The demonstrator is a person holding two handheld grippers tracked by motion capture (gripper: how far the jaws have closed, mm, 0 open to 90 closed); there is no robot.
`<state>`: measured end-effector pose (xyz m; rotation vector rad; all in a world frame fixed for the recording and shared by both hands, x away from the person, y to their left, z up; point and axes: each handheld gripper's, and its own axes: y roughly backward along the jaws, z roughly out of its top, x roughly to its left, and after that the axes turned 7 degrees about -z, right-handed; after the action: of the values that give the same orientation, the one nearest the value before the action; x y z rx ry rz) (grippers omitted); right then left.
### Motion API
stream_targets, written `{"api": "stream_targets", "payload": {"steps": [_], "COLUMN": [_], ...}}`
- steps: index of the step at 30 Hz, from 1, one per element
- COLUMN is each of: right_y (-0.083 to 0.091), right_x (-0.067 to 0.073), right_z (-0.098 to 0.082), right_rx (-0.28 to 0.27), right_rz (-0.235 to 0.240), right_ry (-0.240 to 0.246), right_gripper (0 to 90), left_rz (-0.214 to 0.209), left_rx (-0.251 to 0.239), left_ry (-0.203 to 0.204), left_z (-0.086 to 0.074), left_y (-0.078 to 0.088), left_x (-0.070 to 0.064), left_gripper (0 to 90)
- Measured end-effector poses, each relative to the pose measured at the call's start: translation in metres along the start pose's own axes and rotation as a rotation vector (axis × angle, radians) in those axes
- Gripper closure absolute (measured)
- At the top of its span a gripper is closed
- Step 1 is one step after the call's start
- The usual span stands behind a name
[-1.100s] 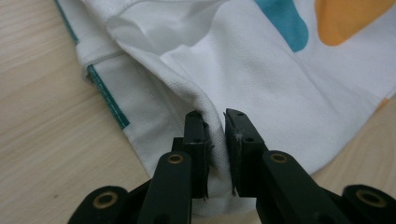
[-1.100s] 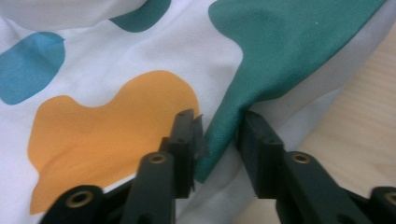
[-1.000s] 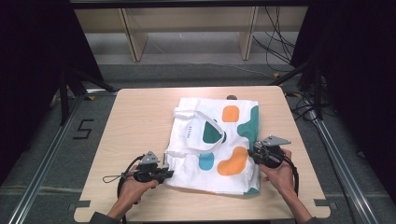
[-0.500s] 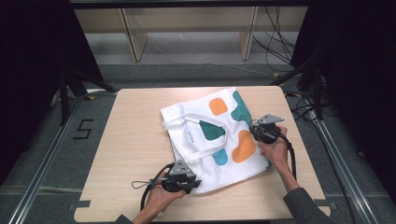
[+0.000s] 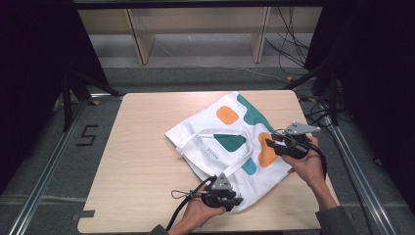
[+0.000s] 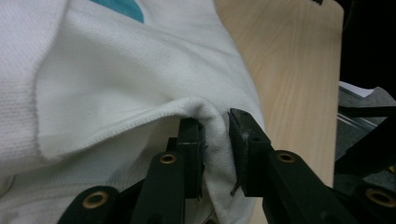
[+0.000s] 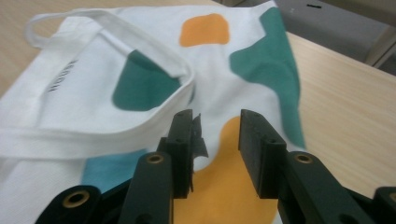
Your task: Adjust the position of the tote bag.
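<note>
Tote bag (image 5: 230, 142) is lying crooked on table (image 5: 147, 147); left gripper (image 6: 215, 140), jaws opening, is straddling its corner fold; right gripper (image 7: 215, 135), parted, is hovering empty above it.

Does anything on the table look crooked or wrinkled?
Yes. The tote bag lies skewed to the table edges, with one corner past the far edge. A fold of its cloth bunches up between the left gripper's jaws. Nothing looks torn or spilled.

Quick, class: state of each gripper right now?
Left gripper: jaws just opening, a fold of the tote bag between them, pads barely off it.
Right gripper: jaws just opening, open above the bag, holding nothing.
</note>
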<state>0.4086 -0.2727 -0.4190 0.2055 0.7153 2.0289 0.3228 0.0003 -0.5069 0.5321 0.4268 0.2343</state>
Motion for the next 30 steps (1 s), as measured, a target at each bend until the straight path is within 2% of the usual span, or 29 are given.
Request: {"api": "stream_targets", "payload": {"steps": [1,2,3,4,5,6,7,8,9,12,13,14,15,16,17,20,22,25,27,30], "right_y": [0.002,0.004,0.007,0.01,0.011,0.011,0.01,0.01,0.009,0.006,0.006,0.004,0.004,0.005,0.003,0.001,-0.001,-0.007,-0.013,-0.022], "right_x": [0.004,0.009,0.014,0.021,0.03,0.03,0.042,0.042,0.054,0.071,0.077,0.092,0.092,0.1,0.106,0.126,0.139,0.152,0.159,0.169], "right_z": [-0.001,-0.004,-0.006,-0.008,-0.013,-0.013,-0.017,-0.017,-0.018,-0.018,-0.017,-0.017,-0.017,-0.017,-0.017,-0.019,-0.02,-0.024,-0.028,-0.031], "right_rx": [0.016,0.016,0.021,0.03,0.027,0.027,0.038,0.038,0.056,0.084,0.092,0.097,0.097,0.116,0.107,0.108,0.125,0.128,0.138,0.185], "right_rz": [0.017,0.037,0.049,0.063,0.103,0.103,0.128,0.128,0.145,0.172,0.183,0.205,0.205,0.215,0.225,0.254,0.27,0.273,0.259,0.229], "right_ry": [-0.012,0.001,-0.001,-0.021,0.003,0.003,-0.004,-0.004,0.013,0.031,0.041,0.07,0.07,0.064,0.092,0.117,0.133,0.143,0.159,0.178], "right_gripper": [63.8,62.3,60.6,59.0,53.8,53.8,49.8,49.8,46.6,42.1,40.2,38.0,38.0,37.0,36.2,35.6,34.4,33.5,32.7,33.2], "left_rz": [-0.022,-0.032,-0.039,-0.045,-0.034,-0.005,0.016,0.032,0.053,0.125,0.168,0.202,0.226,0.241,0.257,0.316,0.333,0.357,0.377,0.412], "left_rx": [0.0,-0.004,0.014,0.031,0.033,0.024,0.016,-0.009,-0.023,-0.036,-0.019,-0.01,0.0,-0.019,-0.013,0.009,0.005,0.016,0.032,0.035], "left_ry": [0.005,0.01,-0.003,-0.046,-0.071,-0.08,-0.057,-0.027,-0.017,0.024,0.018,0.011,0.017,0.041,0.049,0.061,0.079,0.074,0.068,0.068], "left_z": [-0.001,-0.001,-0.002,-0.004,-0.005,-0.008,-0.012,-0.018,-0.021,-0.03,-0.033,-0.036,-0.038,-0.04,-0.042,-0.047,-0.049,-0.05,-0.05,-0.051], "left_y": [0.006,0.013,0.021,0.032,0.04,0.051,0.063,0.08,0.087,0.105,0.111,0.115,0.119,0.121,0.124,0.127,0.127,0.129,0.131,0.136], "left_x": [0.001,0.0,0.0,-0.002,-0.003,-0.003,-0.003,0.002,0.005,0.015,0.02,0.025,0.03,0.034,0.039,0.049,0.052,0.055,0.057,0.062], "left_gripper": [66.5,62.3,54.2,48.5,39.6,39.6,35.9,35.9,35.7,35.5,35.2,34.7,34.7,34.4,34.2,32.7,32.4,31.1,30.2,29.0]}}
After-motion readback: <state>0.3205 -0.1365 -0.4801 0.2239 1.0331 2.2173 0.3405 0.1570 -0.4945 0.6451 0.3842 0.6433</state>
